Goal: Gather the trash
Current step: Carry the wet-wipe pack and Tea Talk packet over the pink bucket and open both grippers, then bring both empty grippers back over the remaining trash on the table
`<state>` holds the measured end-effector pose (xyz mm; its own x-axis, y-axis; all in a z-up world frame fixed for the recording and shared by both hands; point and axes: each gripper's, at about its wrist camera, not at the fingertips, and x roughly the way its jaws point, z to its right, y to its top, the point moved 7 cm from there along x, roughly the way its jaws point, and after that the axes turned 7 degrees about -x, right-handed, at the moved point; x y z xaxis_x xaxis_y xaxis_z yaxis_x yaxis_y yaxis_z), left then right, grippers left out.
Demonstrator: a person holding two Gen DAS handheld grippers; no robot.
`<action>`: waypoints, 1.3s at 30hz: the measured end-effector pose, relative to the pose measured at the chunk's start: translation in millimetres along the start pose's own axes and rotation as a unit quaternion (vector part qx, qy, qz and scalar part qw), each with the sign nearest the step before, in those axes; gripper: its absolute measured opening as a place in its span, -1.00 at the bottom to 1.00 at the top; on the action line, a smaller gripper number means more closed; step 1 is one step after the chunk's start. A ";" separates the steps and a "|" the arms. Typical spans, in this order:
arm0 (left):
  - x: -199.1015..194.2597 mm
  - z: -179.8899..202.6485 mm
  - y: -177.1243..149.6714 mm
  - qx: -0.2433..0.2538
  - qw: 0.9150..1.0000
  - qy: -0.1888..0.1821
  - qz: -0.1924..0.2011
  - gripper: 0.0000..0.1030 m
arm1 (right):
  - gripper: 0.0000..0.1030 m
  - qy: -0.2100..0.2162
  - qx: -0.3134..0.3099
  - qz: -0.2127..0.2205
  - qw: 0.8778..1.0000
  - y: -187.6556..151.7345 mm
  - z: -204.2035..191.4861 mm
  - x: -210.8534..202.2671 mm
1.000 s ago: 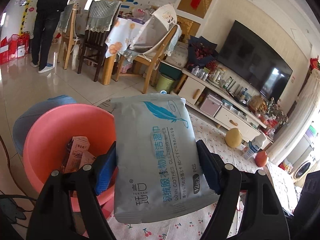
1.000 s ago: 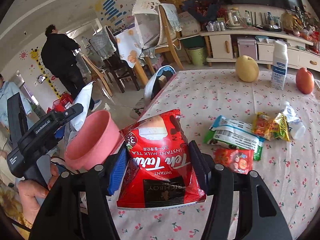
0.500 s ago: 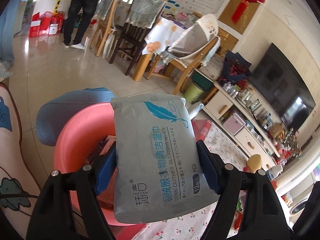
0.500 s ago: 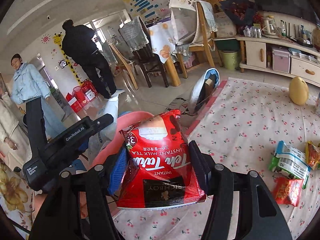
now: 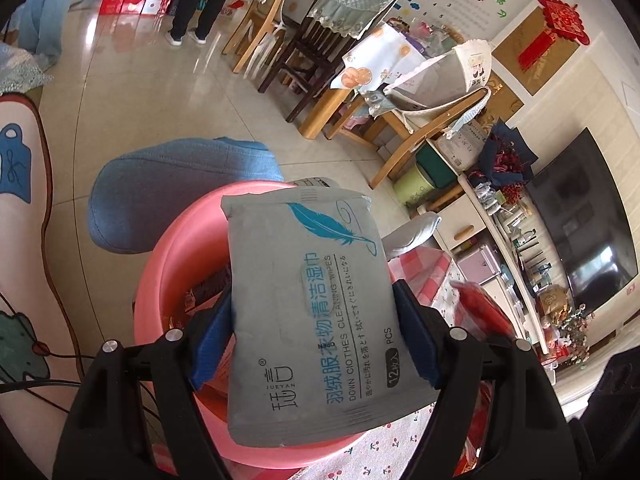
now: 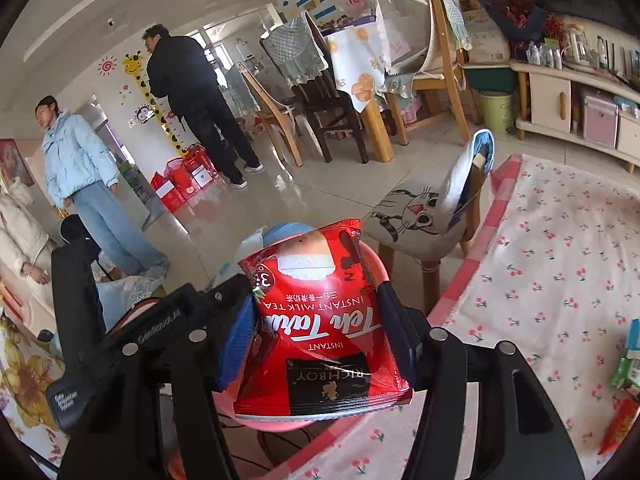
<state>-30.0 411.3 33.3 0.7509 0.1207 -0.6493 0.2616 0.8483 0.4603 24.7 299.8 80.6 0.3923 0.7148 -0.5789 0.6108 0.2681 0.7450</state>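
Grey wipes pack with teal feather, red milk-tea packet, glossy

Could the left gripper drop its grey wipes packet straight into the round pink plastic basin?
Probably yes. The left gripper holds the grey wipes packet right over the pink basin's open mouth, and nothing lies between them.

The grey wipes pack hides most of the pink basin's inside — only scraps show at nine o'clock. A red packet at three o'clock is blurred. On the right wrist view, the milk tea packet covers the basin (a pink sliver below), and table litter is cut off at four o'clock.
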 end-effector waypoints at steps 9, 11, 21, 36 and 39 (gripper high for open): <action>8.2 -6.3 0.4 -0.010 0.999 0.030 0.002 0.54 | 0.48 0.011 0.025 0.005 1.000 5.8 5.6 21.7; 7.6 -4.4 -0.6 0.002 0.999 0.038 0.010 0.59 | 0.58 -0.003 0.018 0.014 1.000 5.1 8.0 14.6; 5.2 21.7 -15.6 0.070 0.997 0.011 0.026 0.67 | 0.73 -0.098 -0.025 0.024 0.995 -24.8 40.2 -36.8; -6.7 85.7 -63.4 0.173 0.982 -0.072 0.018 0.77 | 0.81 -0.208 -0.079 0.018 0.975 -78.4 82.5 -120.8; -6.8 92.2 -71.9 0.187 0.980 -0.072 0.011 0.77 | 0.81 -0.229 -0.097 0.022 0.968 -88.0 83.7 -137.2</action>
<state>2.0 301.9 60.4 0.8297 0.0401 -0.5568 0.4282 0.5943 0.6808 -25.3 124.0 66.7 0.7057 0.3792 -0.5985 0.4632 0.3924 0.7947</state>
